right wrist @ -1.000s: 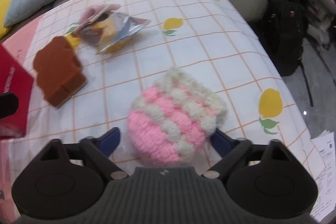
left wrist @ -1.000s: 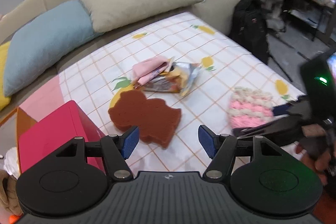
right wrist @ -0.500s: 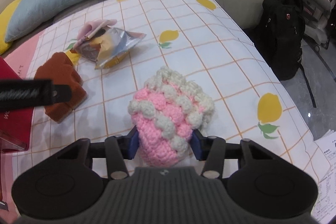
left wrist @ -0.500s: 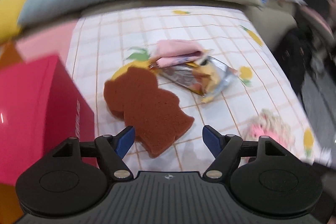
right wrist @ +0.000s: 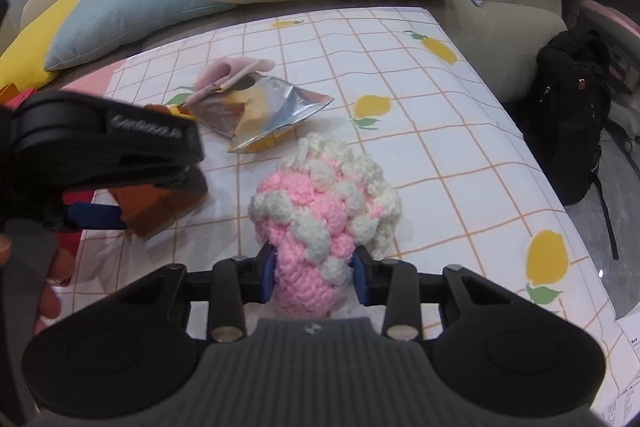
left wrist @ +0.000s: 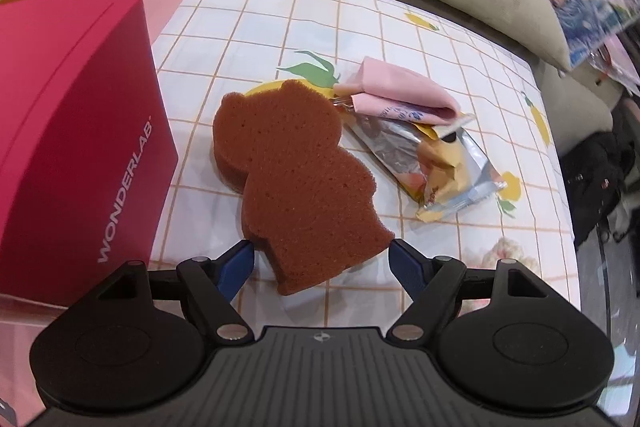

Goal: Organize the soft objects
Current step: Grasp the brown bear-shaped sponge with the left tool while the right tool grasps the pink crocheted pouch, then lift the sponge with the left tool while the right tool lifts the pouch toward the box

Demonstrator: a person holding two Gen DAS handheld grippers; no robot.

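A big red box (left wrist: 76,131) stands at the left on the desk (left wrist: 248,23), which wears a white cloth with orange lines and lemons. Just beside the box lies a brown bear-shaped sponge (left wrist: 296,179). The left tool (left wrist: 322,261) is let go and opening wide, with the sponge's near end between its blue pads, not squeezed. Next comes a folded pink cloth (left wrist: 404,95) lying on a shiny snack bag (left wrist: 436,167). Farther right, the right tool (right wrist: 314,277) is closing and squeezing a pink and white yarn ball (right wrist: 324,211) near the front of the desk.
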